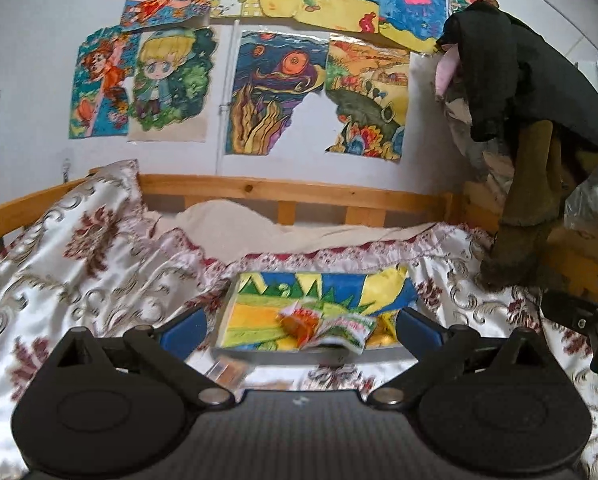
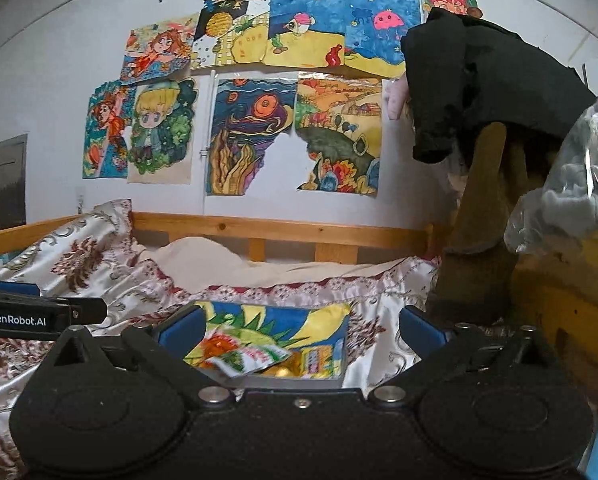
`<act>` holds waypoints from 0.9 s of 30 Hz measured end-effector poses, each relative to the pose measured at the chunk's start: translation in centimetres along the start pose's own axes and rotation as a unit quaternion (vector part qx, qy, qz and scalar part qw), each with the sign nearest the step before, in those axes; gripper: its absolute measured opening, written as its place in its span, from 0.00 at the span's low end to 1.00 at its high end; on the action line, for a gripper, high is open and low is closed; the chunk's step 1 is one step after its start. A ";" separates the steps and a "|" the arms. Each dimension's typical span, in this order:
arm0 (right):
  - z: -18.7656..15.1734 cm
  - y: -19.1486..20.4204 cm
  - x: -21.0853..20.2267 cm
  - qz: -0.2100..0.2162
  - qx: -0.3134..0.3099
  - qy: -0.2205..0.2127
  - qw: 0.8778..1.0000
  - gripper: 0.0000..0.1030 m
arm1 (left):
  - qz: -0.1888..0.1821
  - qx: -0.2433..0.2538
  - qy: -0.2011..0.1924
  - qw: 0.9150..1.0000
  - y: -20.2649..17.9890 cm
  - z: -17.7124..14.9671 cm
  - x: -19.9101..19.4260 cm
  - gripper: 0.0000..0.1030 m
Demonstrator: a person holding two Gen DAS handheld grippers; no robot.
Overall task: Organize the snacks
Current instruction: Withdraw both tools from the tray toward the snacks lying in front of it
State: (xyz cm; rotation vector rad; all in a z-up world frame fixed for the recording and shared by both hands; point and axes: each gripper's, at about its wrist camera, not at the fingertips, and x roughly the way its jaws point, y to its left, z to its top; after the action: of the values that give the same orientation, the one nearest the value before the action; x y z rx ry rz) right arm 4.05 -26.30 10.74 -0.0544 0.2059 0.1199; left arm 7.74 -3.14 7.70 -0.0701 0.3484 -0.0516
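You've got a wooden-framed bed [image 1: 283, 190] under a wall of kids' crayon drawings [image 1: 275, 92], with a shiny floral bedspread [image 1: 99, 248] thrown over it, so that soft, slippery cloth is your work surface and I'd guess anything loose will slide around. Off to the right, dark clothes [image 1: 511, 76] hang over a post, well out of your way. Sitting on the spread dead ahead of both cameras is a shallow box wrapped in a colourful drawing [image 2: 275, 320], which looks like the collection spot. Snack packets [image 2: 255, 356] are already lying in it: an orange one, a white-and-green sachet and something gold and round beside them. There's also a small brownish packet [image 1: 229, 370] lying on the spread just in front of the box, blurry, probably still waiting to go in. Your left gripper [image 1: 301, 326] is spread wide with nothing between the blue pads, hovering over the box's near edge. Your right gripper [image 2: 301, 328] is spread wide and empty too, lined up over the box.
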 end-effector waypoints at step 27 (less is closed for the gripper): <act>-8.6 5.6 -2.0 0.018 0.010 0.103 0.995 0.99 | 0.040 0.043 0.075 0.995 4.7 -7.7 -3.3 1.00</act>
State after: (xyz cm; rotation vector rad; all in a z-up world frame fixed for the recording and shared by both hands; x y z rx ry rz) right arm -0.33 -21.54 2.50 -0.0435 0.4136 0.1478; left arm 2.15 1.24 1.20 0.0334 0.4992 0.0072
